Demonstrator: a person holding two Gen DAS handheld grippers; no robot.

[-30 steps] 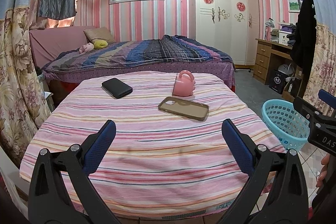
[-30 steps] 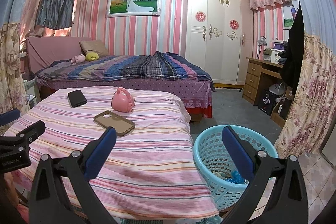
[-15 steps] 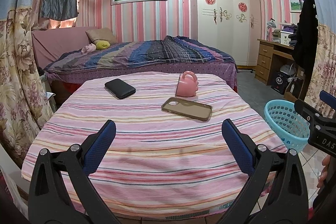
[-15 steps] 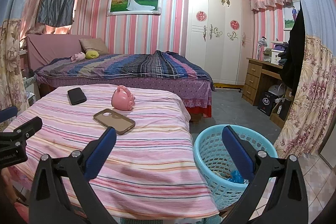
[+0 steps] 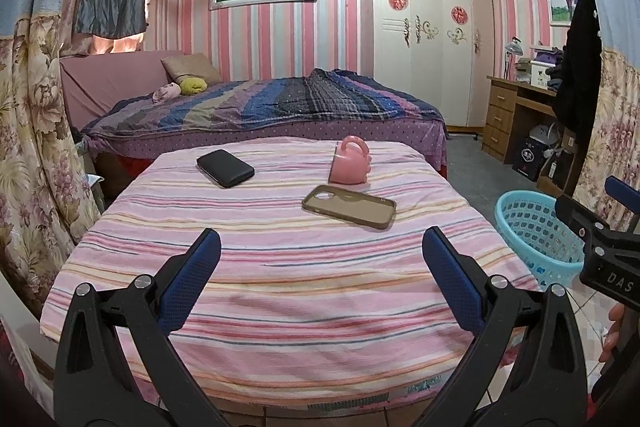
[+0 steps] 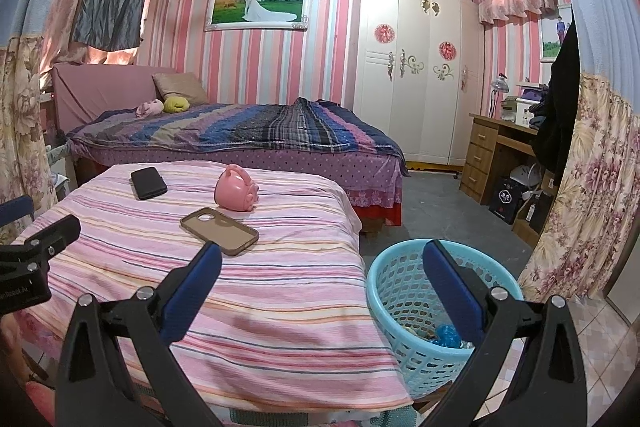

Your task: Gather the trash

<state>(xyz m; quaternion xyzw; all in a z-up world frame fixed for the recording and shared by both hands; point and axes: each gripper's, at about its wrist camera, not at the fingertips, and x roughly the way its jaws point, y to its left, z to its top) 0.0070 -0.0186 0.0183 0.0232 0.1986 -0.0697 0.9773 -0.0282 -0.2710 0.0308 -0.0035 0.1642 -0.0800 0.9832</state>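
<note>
I am holding both claws spread apart and empty: left claw [image 5: 320, 267], right claw [image 6: 322, 277]. Trash is already lying in the basket [image 6: 396, 267] beside the tabletop [image 5: 280, 279]; I am seeing none left there.

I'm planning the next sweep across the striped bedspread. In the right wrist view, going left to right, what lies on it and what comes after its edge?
Black phone → tan phone case → pink mug → blue basket on the floor past the bedspread's right edge, with some trash already inside it.
</note>
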